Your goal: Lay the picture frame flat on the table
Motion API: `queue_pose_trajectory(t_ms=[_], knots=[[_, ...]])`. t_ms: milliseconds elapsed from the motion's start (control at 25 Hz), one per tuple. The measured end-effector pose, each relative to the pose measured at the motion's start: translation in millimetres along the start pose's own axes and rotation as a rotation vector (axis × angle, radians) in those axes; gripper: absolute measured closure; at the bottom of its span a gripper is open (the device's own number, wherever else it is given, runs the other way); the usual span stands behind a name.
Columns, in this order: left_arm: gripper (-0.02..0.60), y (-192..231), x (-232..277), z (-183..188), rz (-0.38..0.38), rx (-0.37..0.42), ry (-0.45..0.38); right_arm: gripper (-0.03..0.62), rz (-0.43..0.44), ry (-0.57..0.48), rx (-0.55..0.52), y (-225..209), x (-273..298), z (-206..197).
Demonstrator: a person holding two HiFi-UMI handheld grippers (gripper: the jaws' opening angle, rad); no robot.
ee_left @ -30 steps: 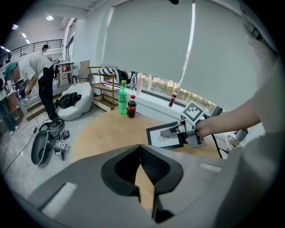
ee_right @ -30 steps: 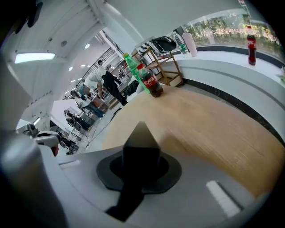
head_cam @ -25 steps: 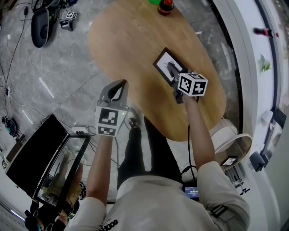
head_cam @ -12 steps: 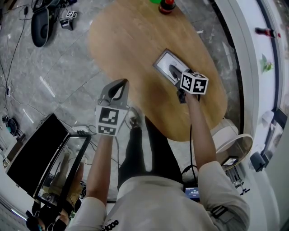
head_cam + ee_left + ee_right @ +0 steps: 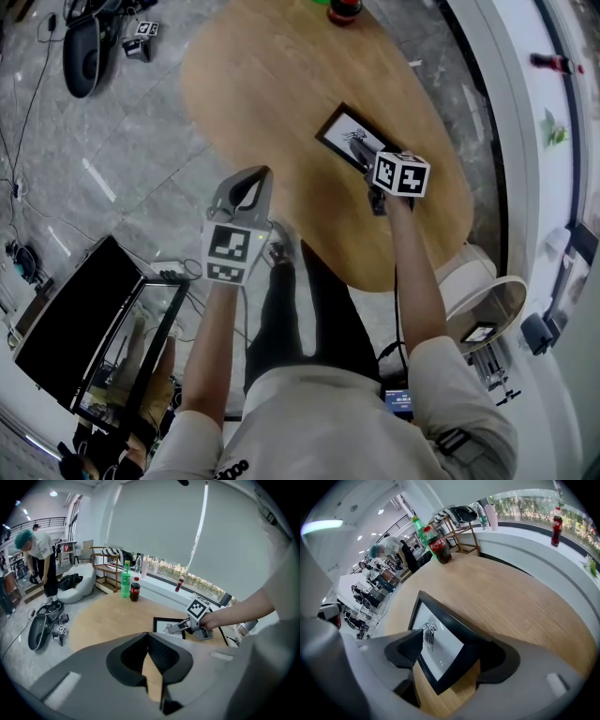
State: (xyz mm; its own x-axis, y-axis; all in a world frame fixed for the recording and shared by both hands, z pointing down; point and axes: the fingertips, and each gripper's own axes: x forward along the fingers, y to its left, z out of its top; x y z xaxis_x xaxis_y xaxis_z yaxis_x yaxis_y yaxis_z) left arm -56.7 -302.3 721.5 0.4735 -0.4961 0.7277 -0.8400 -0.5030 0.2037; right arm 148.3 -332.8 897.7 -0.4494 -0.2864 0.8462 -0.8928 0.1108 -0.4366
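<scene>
The black picture frame [image 5: 345, 137] lies flat on the oval wooden table [image 5: 272, 84], its white print with a dark drawing facing up. My right gripper [image 5: 366, 157] is at the frame's near corner and its jaws are opening. In the right gripper view that corner of the frame [image 5: 440, 639] lies between the two fingers of the right gripper [image 5: 451, 643], and the pads do not press on it. My left gripper [image 5: 248, 183] hangs off the table's near left edge, shut and empty. From the left gripper [image 5: 149, 637] I see the frame [image 5: 165, 625] beyond.
A green bottle [image 5: 126, 578] and a cola bottle [image 5: 135, 591] stand at the table's far end. A white stool [image 5: 478, 291] is by the near right edge. On the floor at left is a black screen [image 5: 84, 319]. A person [image 5: 40, 559] bends over gear.
The right gripper's jaws have opened and let go of the frame. The frame has settled flat with its print up. The left gripper has stayed put.
</scene>
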Motion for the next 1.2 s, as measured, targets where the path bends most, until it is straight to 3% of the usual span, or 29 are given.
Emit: queue_pose_trajectory(t_ms=[840,1200], knots=[[0.572,-14,-5,8,-0.025,0.008,-0.030,0.194,-0.037,0.031,0.019,-23,-22,-18],[0.572,-27,-27,23,-0.031,0.050,-0.065,0.192,-0.063,-0.015,0.057,-21,-74,-22]])
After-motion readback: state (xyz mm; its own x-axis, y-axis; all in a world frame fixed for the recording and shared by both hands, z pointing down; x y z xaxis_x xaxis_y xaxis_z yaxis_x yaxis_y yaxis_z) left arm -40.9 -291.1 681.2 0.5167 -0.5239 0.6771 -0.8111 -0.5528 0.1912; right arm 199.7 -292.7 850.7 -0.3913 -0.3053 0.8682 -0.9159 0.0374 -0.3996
